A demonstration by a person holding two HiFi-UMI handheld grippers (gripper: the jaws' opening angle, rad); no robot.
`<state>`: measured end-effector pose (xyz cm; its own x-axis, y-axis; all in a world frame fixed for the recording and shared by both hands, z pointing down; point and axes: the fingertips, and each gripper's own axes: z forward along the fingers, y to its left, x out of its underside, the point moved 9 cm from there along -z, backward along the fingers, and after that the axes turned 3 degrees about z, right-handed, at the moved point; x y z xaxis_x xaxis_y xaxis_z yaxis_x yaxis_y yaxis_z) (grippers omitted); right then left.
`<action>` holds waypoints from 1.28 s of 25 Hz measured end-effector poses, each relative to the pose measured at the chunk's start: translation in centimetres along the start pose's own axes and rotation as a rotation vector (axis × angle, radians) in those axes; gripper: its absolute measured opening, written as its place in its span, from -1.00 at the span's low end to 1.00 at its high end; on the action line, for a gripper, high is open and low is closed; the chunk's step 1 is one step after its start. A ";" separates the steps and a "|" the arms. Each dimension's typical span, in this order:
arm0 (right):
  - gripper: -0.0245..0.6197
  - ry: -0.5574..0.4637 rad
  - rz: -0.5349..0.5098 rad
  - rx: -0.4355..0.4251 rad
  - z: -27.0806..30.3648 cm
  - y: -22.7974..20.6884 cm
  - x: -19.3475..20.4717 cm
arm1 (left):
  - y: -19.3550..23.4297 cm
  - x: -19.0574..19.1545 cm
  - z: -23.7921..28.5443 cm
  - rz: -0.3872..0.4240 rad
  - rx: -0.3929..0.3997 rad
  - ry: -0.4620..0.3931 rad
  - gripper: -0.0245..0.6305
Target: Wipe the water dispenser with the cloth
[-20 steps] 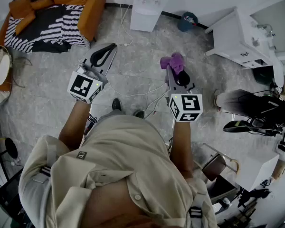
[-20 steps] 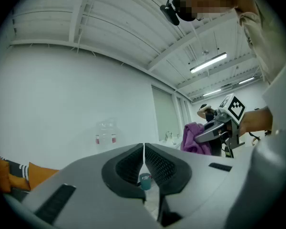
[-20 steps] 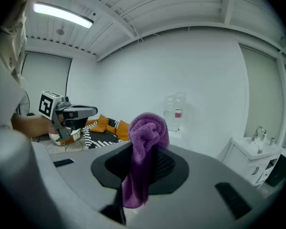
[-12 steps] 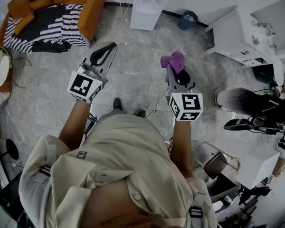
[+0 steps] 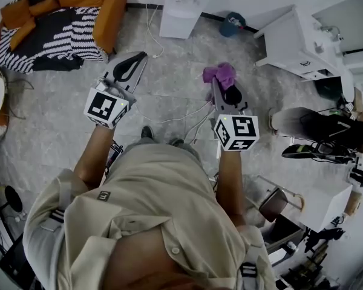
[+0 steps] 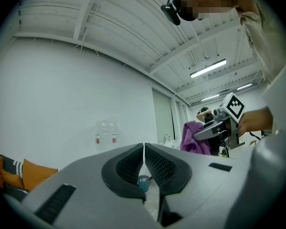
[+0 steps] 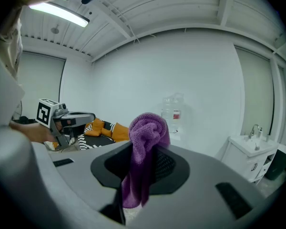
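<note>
The white water dispenser (image 5: 180, 8) stands against the far wall, ahead of both grippers and well apart from them. Its clear bottle shows faintly in the left gripper view (image 6: 106, 133) and in the right gripper view (image 7: 172, 109). My right gripper (image 5: 218, 82) is shut on a purple cloth (image 5: 220, 76), which bunches above the jaws and hangs down between them (image 7: 144, 151). My left gripper (image 5: 140, 57) is shut with nothing in it, its black pads (image 6: 133, 165) meeting.
An orange sofa (image 5: 106, 11) with a striped black-and-white blanket (image 5: 51, 35) stands at the far left. A white sink cabinet (image 5: 302, 44) is at the far right, with a blue bucket (image 5: 233, 25) beside the dispenser. Cables (image 5: 175, 118) trail over the grey floor.
Both grippers and the view have moved slightly forward toward the dispenser. The cloth stays in the right gripper.
</note>
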<state>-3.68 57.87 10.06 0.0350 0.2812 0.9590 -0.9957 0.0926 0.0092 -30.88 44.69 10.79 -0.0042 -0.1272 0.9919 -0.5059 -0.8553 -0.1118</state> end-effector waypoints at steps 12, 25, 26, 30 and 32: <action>-0.62 0.025 0.012 -0.013 3.9 -2.9 -0.1 | 1.0 1.9 3.0 -0.031 -0.010 0.032 -0.85; -0.62 0.039 0.050 -0.177 18.0 -12.4 -1.7 | 6.0 2.7 12.9 -0.006 -0.171 0.120 -0.85; -0.62 0.042 0.050 -0.190 18.9 -13.4 -1.9 | 6.2 2.8 14.0 -0.003 -0.180 0.124 -0.85; -0.62 0.044 0.050 -0.233 22.1 -17.3 -2.5 | 6.2 3.0 18.0 0.004 -0.216 0.148 -0.85; -0.62 0.041 0.054 -0.251 23.4 -19.3 -2.6 | 6.0 3.1 19.8 0.012 -0.229 0.156 -0.85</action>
<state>13.38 33.04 13.98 -0.0088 0.3302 0.9439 -0.9439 0.3088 -0.1169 -16.84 29.21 11.95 -0.1351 -0.0426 0.9899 -0.6867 -0.7162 -0.1245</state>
